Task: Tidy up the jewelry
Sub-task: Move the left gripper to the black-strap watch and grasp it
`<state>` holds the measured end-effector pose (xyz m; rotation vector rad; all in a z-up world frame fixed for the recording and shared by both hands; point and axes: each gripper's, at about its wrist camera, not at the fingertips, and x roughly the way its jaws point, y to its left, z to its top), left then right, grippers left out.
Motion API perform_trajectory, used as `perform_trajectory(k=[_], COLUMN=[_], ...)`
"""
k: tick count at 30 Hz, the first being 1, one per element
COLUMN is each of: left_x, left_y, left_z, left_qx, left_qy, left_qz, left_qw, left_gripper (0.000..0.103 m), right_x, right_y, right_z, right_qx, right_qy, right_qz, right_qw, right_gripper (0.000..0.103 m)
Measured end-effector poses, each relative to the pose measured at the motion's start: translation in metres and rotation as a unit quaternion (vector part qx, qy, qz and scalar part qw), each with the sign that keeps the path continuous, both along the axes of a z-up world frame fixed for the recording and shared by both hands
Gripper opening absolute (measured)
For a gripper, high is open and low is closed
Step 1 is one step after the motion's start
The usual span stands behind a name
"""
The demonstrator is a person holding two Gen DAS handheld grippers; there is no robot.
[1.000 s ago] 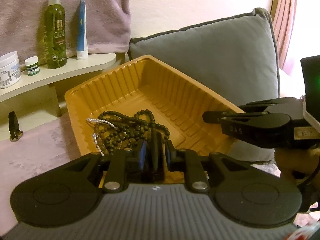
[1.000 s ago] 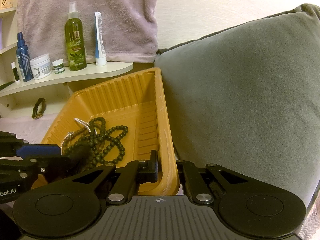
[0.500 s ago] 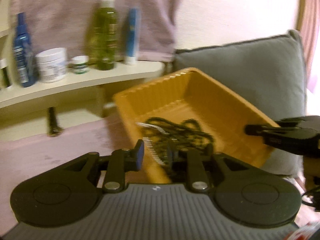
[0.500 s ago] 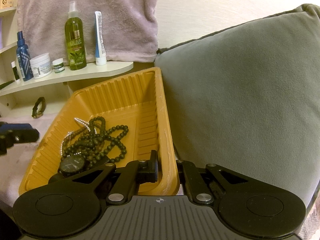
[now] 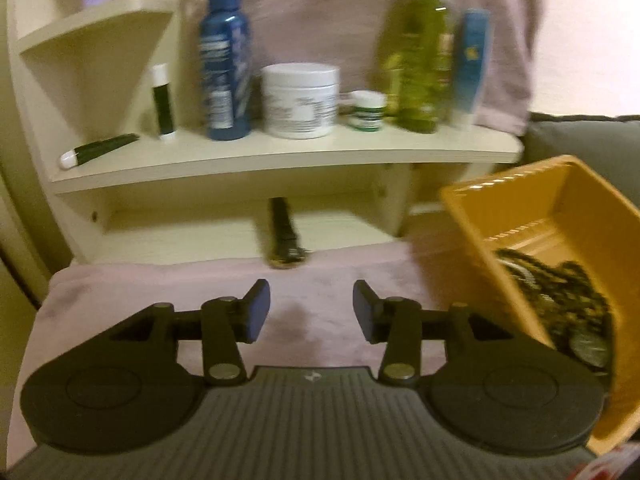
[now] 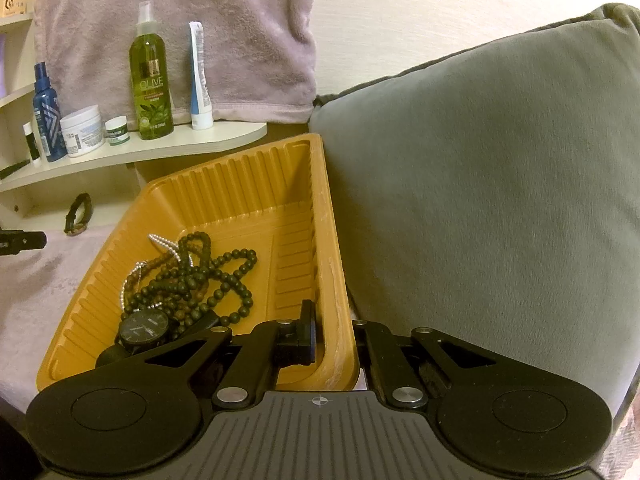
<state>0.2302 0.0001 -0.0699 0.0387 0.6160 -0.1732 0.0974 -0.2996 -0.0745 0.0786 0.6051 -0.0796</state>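
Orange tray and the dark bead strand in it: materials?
Orange tray: looks like thin moulded plastic, semi-gloss, with ribbed walls and rolled rim. Dark bead strand: round matte beads, possibly wood or stone; cannot tell which.

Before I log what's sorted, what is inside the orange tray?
The orange tray holds a tangle of dark bead strands, a silver bead chain and a black watch. Anything beneath the tangle is covered, and the right gripper hides the near corner.
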Motion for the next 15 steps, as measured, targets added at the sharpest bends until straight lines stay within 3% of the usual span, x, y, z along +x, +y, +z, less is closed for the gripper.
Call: perform_trajectory(k=[5, 15], left_x=[0.022, 0.066], left_y=[0.009, 0.0], left_z=[-0.012, -0.037], left_qx=[-0.001, -0.004], left_qy=[-0.006, 0.005], left_qz=[0.021, 0.03], left_qw=[0.9998, 0.9995], left_gripper=[0.054, 0.055], right_x=[0.0, 0.003], right_y=[0.001, 0.001], right_z=[-0.001, -0.004], right_qx=[0.0, -0.001], right_qy=[0.002, 0.008], right_qz=[0.001, 0.003], right_qw=[1.0, 1.0], right_gripper=[0.005, 0.005])
